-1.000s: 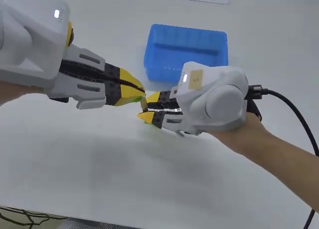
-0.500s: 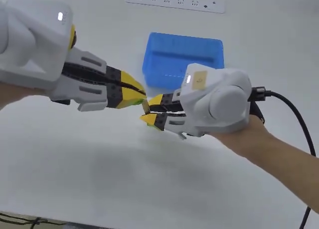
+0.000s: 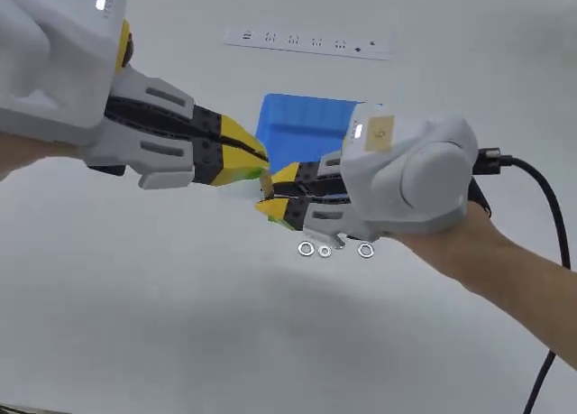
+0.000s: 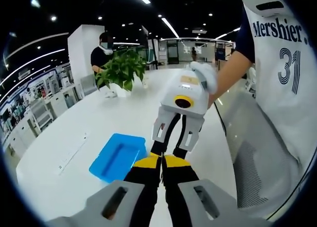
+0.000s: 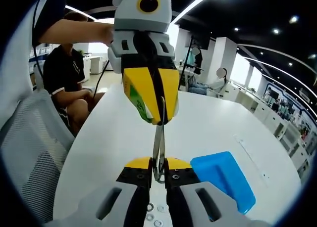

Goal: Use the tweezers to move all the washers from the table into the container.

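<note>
1. The white table [image 3: 135, 324] carries the whole job.
2. The left gripper [image 3: 259, 164] and the right gripper [image 3: 267, 200] meet tip to tip above it, probably to re-seat the tool before any picking.
3. The blue rectangular plastic container [image 3: 302, 125] sits just behind them, near enough for short trips.
4. The slim metal tweezers [image 5: 159, 143] bridge the two grippers, and each pair of jaws is clamped on one end.
5. Three small silver ring washers [image 3: 306, 249] lie on the table beneath the right gripper, outside the container.
</note>
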